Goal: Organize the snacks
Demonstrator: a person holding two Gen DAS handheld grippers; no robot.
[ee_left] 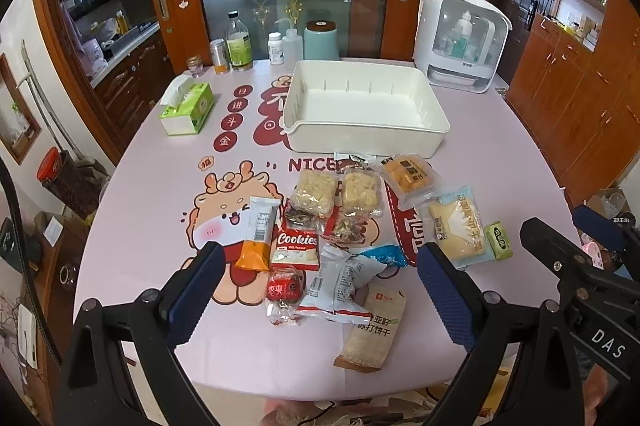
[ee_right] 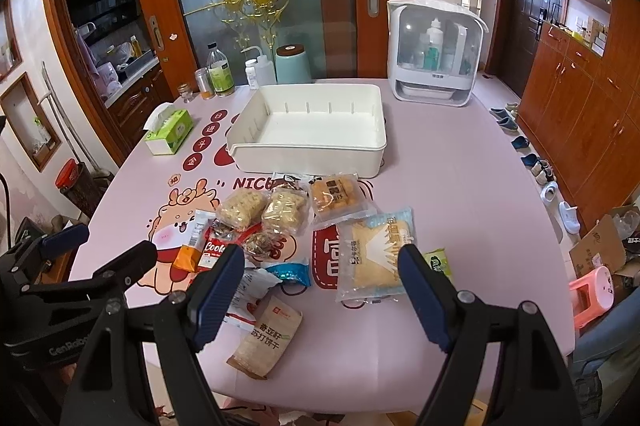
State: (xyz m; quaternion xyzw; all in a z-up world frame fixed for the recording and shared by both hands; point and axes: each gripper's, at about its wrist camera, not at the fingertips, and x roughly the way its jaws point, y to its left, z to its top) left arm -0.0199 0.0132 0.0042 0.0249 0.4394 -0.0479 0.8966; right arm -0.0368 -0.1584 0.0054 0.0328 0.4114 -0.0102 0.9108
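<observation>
White bin [ee_left: 366,101] empty, sorting not begun.
Every snack packet [ee_left: 340,234] seems to lie loose on the pink table [ee_left: 480,161] just in front of the bin, though one near its front wall is partly hidden. Left gripper [ee_left: 320,286] and right gripper [ee_right: 320,290] both hover with jaws spread wide, holding nothing.
</observation>
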